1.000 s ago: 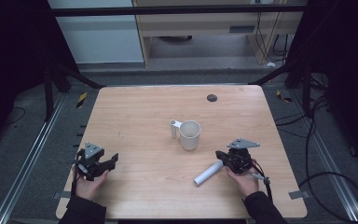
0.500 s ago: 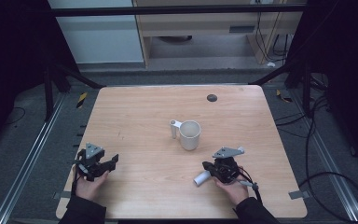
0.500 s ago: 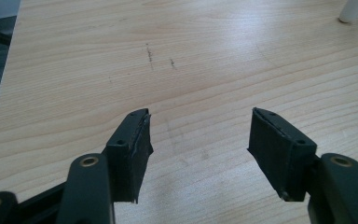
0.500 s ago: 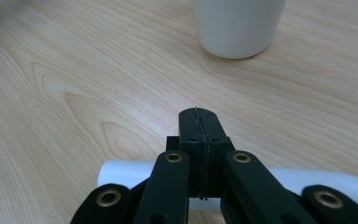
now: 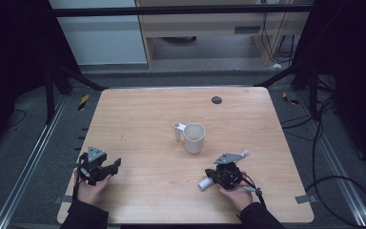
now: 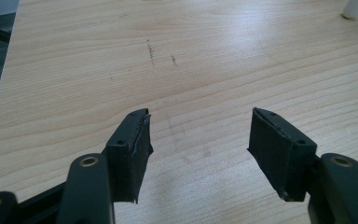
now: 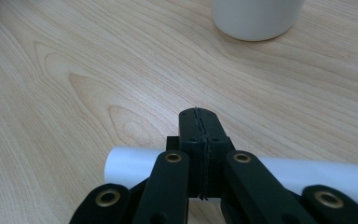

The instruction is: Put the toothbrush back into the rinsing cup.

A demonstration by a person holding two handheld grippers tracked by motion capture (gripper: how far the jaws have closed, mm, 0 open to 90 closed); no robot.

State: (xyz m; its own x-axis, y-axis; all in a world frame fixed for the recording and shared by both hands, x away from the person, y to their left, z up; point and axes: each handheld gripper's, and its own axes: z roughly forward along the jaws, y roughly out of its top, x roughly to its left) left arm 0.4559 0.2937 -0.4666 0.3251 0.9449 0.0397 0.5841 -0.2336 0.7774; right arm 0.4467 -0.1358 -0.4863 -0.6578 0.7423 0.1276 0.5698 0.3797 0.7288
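Upright, the white cup (image 5: 194, 138) stands beside a white tube (image 5: 203, 183).

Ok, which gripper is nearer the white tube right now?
Right. The right gripper sits directly over the white tube, its jaws closed together above it. The left gripper is far off across the table, jaws open over bare wood.

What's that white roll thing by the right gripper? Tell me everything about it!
The white tube looks like rolled paper or plastic, smooth and plain. It lies flat on the wooden table, near the front edge, below the white cup and apart from it. The right gripper, jaws pressed together, sits over its middle, so both ends stick out sideways.
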